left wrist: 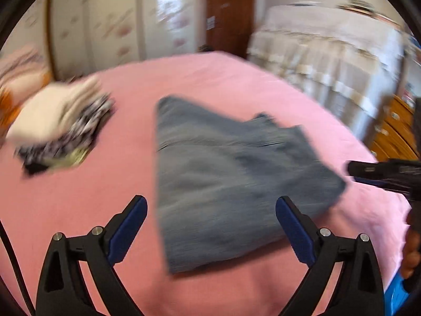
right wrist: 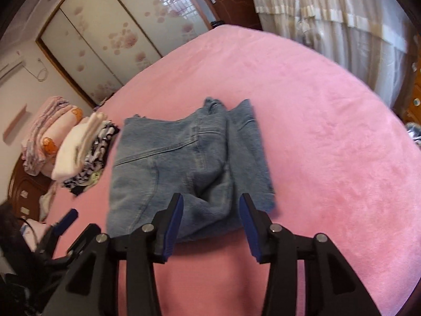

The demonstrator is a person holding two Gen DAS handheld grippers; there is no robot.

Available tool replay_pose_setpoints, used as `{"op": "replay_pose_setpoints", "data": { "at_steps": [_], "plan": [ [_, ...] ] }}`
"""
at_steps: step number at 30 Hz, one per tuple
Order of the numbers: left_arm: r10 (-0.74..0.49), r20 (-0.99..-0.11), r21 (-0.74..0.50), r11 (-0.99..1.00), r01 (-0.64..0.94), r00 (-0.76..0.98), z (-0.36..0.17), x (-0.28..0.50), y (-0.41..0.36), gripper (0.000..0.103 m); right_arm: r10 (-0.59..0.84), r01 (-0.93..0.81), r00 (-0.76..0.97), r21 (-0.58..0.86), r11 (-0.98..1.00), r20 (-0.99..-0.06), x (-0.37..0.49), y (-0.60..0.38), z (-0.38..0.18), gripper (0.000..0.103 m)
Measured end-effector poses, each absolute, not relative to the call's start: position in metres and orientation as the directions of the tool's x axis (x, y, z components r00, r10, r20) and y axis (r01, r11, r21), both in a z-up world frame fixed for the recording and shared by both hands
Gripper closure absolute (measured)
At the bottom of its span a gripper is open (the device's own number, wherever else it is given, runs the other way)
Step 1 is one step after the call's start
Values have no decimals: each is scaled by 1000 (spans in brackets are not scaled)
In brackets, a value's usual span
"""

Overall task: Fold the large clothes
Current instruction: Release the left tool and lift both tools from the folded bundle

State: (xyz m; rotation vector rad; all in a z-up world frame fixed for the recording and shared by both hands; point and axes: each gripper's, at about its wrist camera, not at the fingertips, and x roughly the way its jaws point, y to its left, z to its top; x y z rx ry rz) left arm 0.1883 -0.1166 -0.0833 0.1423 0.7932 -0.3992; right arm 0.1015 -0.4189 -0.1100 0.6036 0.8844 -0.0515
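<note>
Jeans [right wrist: 184, 168] lie folded on the bed [right wrist: 329, 144] ahead of our left gripper [left wrist: 210, 210] and right gripper [right wrist: 210, 206], both spread and empty.

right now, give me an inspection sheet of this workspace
surface: pink bedspread, smooth.
job's things: folded blue jeans lying flat on it.
clutter: stack of folded clothes left of the jeans; pile of bedding behind.
grippers: left gripper open, nothing between its fingers; right gripper open above the jeans' near edge, not gripping.
cables: nothing seen.
surroundings: floral wardrobe doors, curtains, wooden door.
</note>
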Motion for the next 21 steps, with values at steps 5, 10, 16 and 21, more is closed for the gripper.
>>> {"op": "replay_pose_setpoints", "data": {
  "at_steps": [5,10,16,21],
  "plan": [
    [-265,-794,-144,956,255,547,-115,221,-67,6,253,344,551,492,799,-795,126,-424,-135,54],
    [-295,-823,-222,954,202,485,-137,235,-52,6,327,347,514,541,766,-793,141,-427,-151,37],
    [-306,-826,-225,949,221,473,-152,236,-62,6,414,334,474,593,732,-777,161,-422,-165,37],
    [-290,-820,-185,950,251,494,-144,237,-72,6,318,256,456,465,847,-831,180,-401,-150,71]
  ]
}}
